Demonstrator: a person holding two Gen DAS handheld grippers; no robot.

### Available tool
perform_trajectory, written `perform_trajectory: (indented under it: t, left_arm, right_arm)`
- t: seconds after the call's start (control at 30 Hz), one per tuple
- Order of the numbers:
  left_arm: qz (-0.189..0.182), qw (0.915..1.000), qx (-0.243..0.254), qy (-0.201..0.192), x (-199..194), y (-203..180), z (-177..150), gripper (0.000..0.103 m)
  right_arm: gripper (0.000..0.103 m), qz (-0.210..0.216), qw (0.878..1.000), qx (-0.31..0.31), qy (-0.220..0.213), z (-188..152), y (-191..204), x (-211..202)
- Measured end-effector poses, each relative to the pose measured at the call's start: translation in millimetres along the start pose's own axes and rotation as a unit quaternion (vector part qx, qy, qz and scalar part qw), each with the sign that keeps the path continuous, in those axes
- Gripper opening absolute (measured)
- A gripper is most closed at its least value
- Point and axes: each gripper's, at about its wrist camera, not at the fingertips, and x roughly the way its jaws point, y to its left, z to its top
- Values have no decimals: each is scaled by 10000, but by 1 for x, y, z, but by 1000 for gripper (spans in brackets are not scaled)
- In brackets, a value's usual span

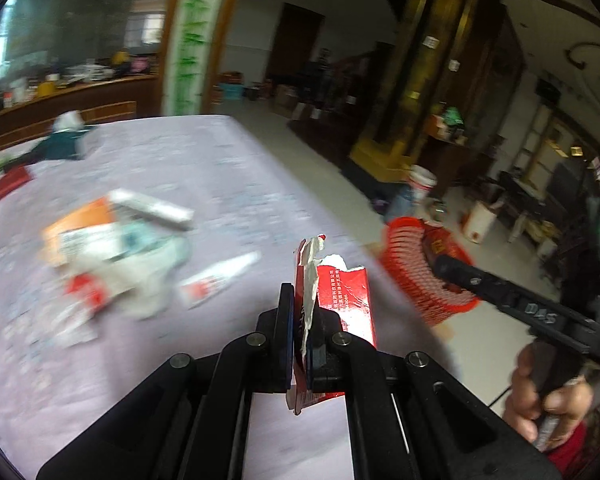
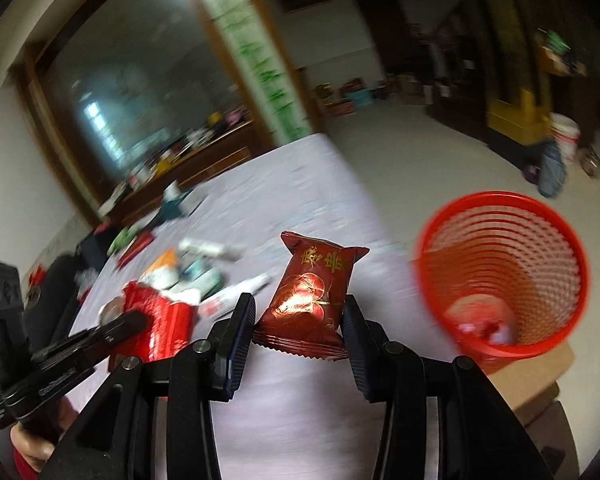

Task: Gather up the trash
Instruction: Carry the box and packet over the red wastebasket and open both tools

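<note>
In the right tool (image 2: 300, 320), a gold-lettered maroon packet (image 2: 310, 296).

Torn red carton (image 1: 342, 304): thin card, glossy print, rough white torn edges. Dark red snack packet (image 2: 314, 292): glossy foil-like film with crimped ends. Red bin (image 2: 500, 272): plastic mesh. Tablecloth (image 1: 180, 152): matt patterned cloth. Gripper fingers (image 2: 240, 332): matt black, ribbed pads

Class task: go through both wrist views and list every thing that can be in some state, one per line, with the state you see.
Left gripper: shut on the torn red box.
Torn red box: ripped open, held upright.
Right gripper: shut on the dark red packet.
Dark red packet: sealed, held upright.
Red basket: upright, open-topped, some scraps at the bottom.
Table: covered with a cloth, litter still lying on it.
</note>
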Motion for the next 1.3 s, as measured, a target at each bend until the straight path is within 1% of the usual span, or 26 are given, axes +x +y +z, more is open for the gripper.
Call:
perform_trajectory:
  t: [0.03, 0.13, 0.23, 0.43, 0.53, 0.57, 0.6, 0.63, 0.67, 0.7, 0.73, 0.8, 0.87, 0.9, 0.93, 1.0, 1.1, 1.2, 1.3]
  left_arm:
    - [-125, 9999, 43, 40, 8, -12, 7, 4]
    - [-349, 9992, 208, 63, 31, -45, 25, 4]
    - [-556, 9980, 267, 143, 57, -73, 37, 4]
    - [-706, 9965, 314, 320, 113, -118, 51, 4]
    - [-692, 9966, 292, 349, 138, -128, 54, 5]
    - [-701, 9965, 240, 377, 146, -130, 54, 8]
    - [-718, 9962, 212, 453, 153, -131, 54, 17]
    - [-726, 9958, 209, 514, 157, -132, 53, 29]
    - [-717, 9956, 206, 563, 159, -132, 53, 35]
    - [-713, 9959, 186, 527, 158, -132, 51, 43]
    - [-706, 9961, 181, 495, 156, -130, 49, 44]
    - [-753, 9956, 250, 492, 147, -128, 46, 44]
    - [-691, 9960, 357, 443, 134, -124, 41, 45]
    - [-612, 9966, 405, 376, 123, -119, 36, 48]
    - [-552, 9970, 417, 345, 117, -113, 32, 54]
    - [-369, 9981, 384, 301, 100, -97, 22, 56]
    - [-190, 9987, 316, 339, 83, -75, 10, 56]
    - [42, 9989, 278, 385, 61, -49, -5, 56]
    - [294, 9989, 204, 304, 33, -18, -20, 56]
  right_arm:
    - [47, -58, 9999, 126, -51, 5, -13, -4]
    - [47, -249, 9982, 511, -208, 19, -54, -17]
    - [47, -393, 9957, 783, -304, 32, -88, -25]
    - [47, -620, 9906, 1160, -384, 48, -136, -27]
    - [49, -805, 9890, 1207, -305, 54, -150, -19]
    - [50, -815, 9885, 1240, -290, 57, -155, -15]
    - [54, -830, 9884, 1246, -266, 58, -158, -13]
    - [62, -877, 9878, 1269, -218, 59, -162, -11]
    - [63, -911, 9868, 1324, -205, 60, -166, -10]
    - [63, -899, 9862, 1372, -233, 60, -169, -12]
    - [63, -868, 9864, 1370, -267, 61, -169, -14]
    - [63, -888, 9864, 1333, -364, 59, -165, -20]
    - [63, -858, 9872, 1278, -407, 54, -158, -25]
    - [63, -801, 9882, 1243, -408, 51, -153, -27]
    - [63, -752, 9889, 1209, -413, 48, -148, -29]
    - [63, -682, 9907, 1107, -390, 44, -135, -29]
    - [64, -495, 9943, 900, -291, 34, -102, -24]
    - [63, -220, 9979, 606, -82, 23, -69, -13]
    - [64, -41, 9994, 321, 142, 10, -37, 0]
